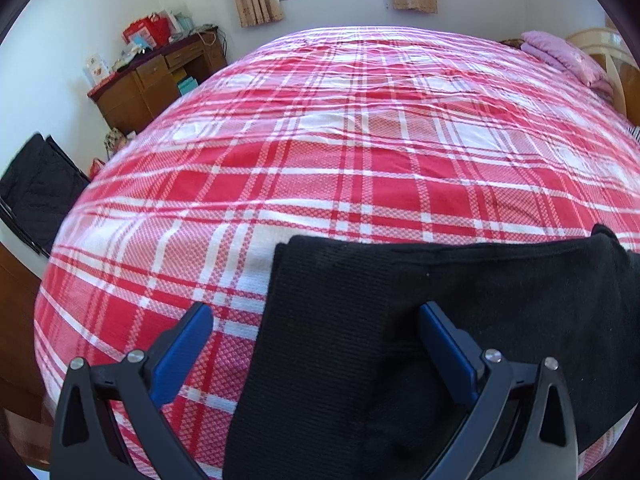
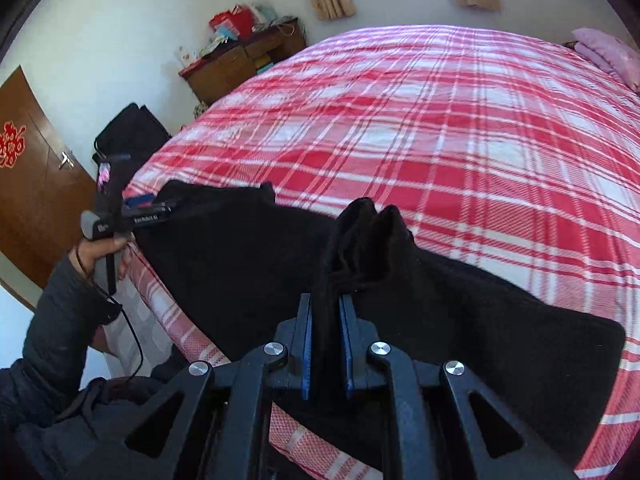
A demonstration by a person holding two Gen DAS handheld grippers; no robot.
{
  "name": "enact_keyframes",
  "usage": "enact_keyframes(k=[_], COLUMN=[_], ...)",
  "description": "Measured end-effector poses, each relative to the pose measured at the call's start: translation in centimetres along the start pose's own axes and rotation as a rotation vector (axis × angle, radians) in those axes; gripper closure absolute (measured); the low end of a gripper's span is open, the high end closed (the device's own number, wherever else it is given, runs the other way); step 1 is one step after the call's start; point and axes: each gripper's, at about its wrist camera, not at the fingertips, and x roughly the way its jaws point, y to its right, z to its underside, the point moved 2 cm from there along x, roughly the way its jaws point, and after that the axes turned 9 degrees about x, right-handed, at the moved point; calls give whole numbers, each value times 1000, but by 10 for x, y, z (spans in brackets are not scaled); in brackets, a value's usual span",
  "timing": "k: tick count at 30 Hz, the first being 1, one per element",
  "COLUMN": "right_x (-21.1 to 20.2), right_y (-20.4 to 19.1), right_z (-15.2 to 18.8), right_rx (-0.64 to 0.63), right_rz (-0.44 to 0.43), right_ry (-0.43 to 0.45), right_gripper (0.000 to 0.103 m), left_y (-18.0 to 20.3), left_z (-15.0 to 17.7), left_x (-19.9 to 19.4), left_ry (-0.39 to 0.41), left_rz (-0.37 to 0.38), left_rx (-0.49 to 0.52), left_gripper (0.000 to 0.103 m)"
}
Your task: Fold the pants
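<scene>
Black ribbed knit, that's the pants [image 2: 240,264], spread along the near edge of the bed [image 2: 460,128] on its red-and-white checked cover, one end reaching toward the bed's left corner, the other lying flat to the right. The right hand-held gripper [image 2: 325,304] is clenched on a bunched fold of the fabric, and the cloth rises in a soft peak just past its blue pads [image 2: 346,344]. Over on the left, the left hand-held gripper [image 1: 316,316] stands released, jaws wide, one blue finger [image 1: 446,344] over the dark cloth and the other above the checked cover, the pants' straight left edge running between them. In the right wrist view a sleeved hand [image 2: 102,254] grips that tool's handle by the bed's corner.
</scene>
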Motion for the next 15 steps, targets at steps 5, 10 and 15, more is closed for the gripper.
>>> enact_keyframes(k=[5, 10, 15], right_x=[38, 33, -13], right_y=[-3, -6, 8], right_z=[15, 19, 13], right_rx=[-28, -58, -70], right_rz=[5, -14, -2], right_ry=[-97, -119, -28], right_gripper=[89, 52, 51], left_y=[11, 39, 109], left_z=[-10, -23, -31], left_x=[-18, -50, -78], left_ry=[31, 109, 165], left_rz=[-1, 44, 203], left_rx=[36, 64, 140], left_gripper=[0, 0, 0])
